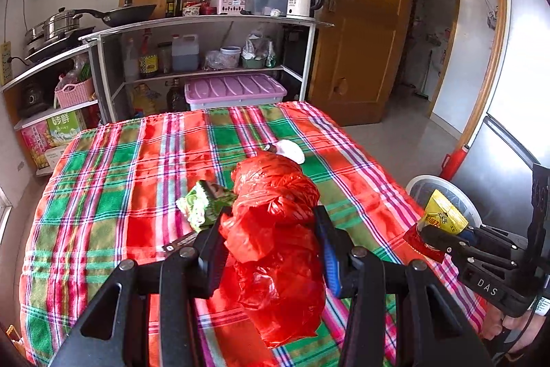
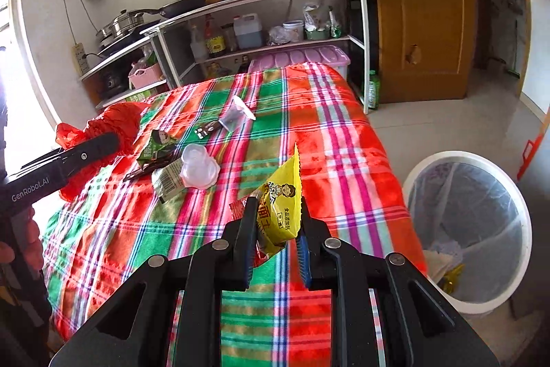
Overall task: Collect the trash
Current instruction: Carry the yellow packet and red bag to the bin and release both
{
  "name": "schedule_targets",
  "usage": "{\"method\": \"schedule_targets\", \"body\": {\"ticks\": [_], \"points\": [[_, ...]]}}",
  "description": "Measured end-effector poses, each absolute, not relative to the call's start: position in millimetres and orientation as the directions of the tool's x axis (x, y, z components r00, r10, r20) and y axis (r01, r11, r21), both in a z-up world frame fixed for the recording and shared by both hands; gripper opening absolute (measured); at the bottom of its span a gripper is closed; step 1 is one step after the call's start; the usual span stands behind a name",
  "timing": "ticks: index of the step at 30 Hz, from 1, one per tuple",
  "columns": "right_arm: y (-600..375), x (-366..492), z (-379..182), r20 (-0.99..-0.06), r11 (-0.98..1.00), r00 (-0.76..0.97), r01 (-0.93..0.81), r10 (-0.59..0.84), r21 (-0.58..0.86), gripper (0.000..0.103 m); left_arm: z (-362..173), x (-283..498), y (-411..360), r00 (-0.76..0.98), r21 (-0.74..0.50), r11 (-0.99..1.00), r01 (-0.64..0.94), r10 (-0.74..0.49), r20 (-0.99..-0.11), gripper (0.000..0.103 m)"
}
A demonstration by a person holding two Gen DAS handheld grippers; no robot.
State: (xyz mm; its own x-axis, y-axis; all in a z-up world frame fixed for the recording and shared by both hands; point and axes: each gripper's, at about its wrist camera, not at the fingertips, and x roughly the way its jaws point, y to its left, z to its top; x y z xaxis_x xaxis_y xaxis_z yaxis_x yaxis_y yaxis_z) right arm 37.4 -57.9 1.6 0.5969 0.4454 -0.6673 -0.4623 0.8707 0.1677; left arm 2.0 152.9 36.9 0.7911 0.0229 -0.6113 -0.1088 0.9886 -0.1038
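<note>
Gripping only a corner, the right gripper (image 2: 275, 229) risked dropping its crinkled yellow snack packet (image 2: 280, 212) short of the white lined bin (image 2: 426, 160), while the left gripper (image 1: 271, 229) clenched a bulky red plastic bag (image 1: 275, 229).

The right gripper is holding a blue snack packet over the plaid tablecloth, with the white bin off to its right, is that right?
Not quite: the snack packet pinched in the right gripper is yellow, not blue, as the right wrist view shows. The rest holds: it is over the plaid tablecloth, with the white bin to its right.
</note>
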Motion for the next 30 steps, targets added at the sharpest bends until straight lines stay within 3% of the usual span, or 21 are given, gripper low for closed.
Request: {"method": "schedule_targets", "body": {"ticks": [15, 30], "points": [[-159.6, 46.3, 14.7, -0.652, 0.947, 0.693, -0.286, 0.309, 0.146, 0.021, 43.6, 42.8, 44.7, 0.782, -0.077, 0.991, 0.109, -0.133, -0.609, 0.048], [-263.9, 64.1, -0.7, -0.698, 0.991, 0.703, -0.082, 0.134, 0.108, 0.021, 19.8, 103.4, -73.0, 0.681, -0.118, 0.948, 0.294, -0.295, -0.670, 0.048]]}}
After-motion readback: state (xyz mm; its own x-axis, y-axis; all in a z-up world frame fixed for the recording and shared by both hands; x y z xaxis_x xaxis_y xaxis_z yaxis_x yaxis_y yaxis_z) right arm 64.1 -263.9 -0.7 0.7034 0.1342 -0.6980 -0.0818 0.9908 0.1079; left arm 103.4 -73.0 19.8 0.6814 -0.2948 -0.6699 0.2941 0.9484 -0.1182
